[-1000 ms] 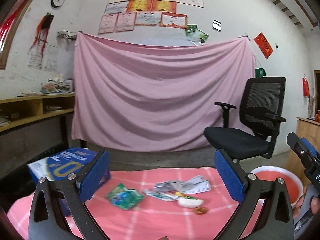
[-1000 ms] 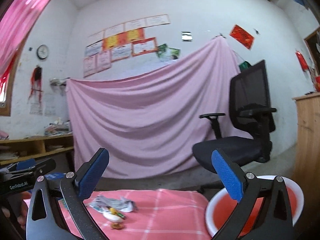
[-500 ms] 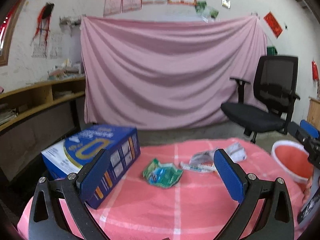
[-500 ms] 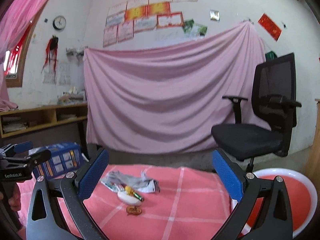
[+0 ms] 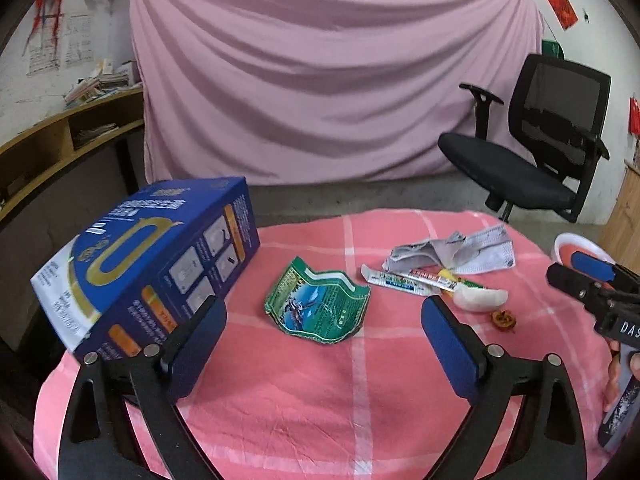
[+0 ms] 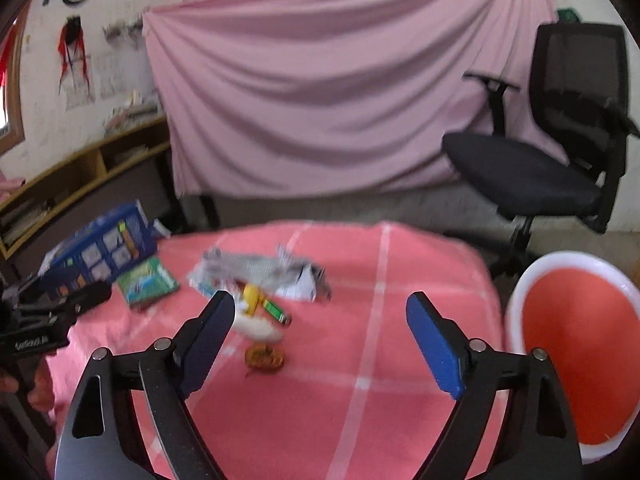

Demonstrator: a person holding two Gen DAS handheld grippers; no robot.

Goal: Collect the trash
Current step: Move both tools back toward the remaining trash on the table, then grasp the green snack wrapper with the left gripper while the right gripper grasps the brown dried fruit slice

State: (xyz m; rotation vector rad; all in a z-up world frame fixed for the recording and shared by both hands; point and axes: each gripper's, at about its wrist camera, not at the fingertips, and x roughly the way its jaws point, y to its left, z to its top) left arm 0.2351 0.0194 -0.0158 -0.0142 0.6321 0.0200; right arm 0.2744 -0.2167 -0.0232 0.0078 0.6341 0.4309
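Observation:
Trash lies on a table with a pink checked cloth (image 5: 360, 380): a crumpled green wrapper (image 5: 318, 307), a crumpled grey paper (image 5: 452, 250), a long sachet strip (image 5: 404, 282), a white lump (image 5: 480, 299) and a small brown shell (image 5: 504, 317). My left gripper (image 5: 324, 340) is open and empty, hovering just short of the green wrapper. My right gripper (image 6: 320, 338) is open and empty above the white lump (image 6: 258, 328) and brown shell (image 6: 264, 357). A red bin with a white rim (image 6: 576, 356) stands right of the table.
A large blue box (image 5: 152, 256) lies on the table's left side, close to my left finger. A black office chair (image 5: 536, 152) stands behind at the right. A pink sheet (image 5: 320, 72) hangs on the back wall. Wooden shelves (image 5: 52, 140) run along the left.
Both grippers have tilted down and moved in over the table. The trash now sits closer and larger between the fingers. Both stay open.

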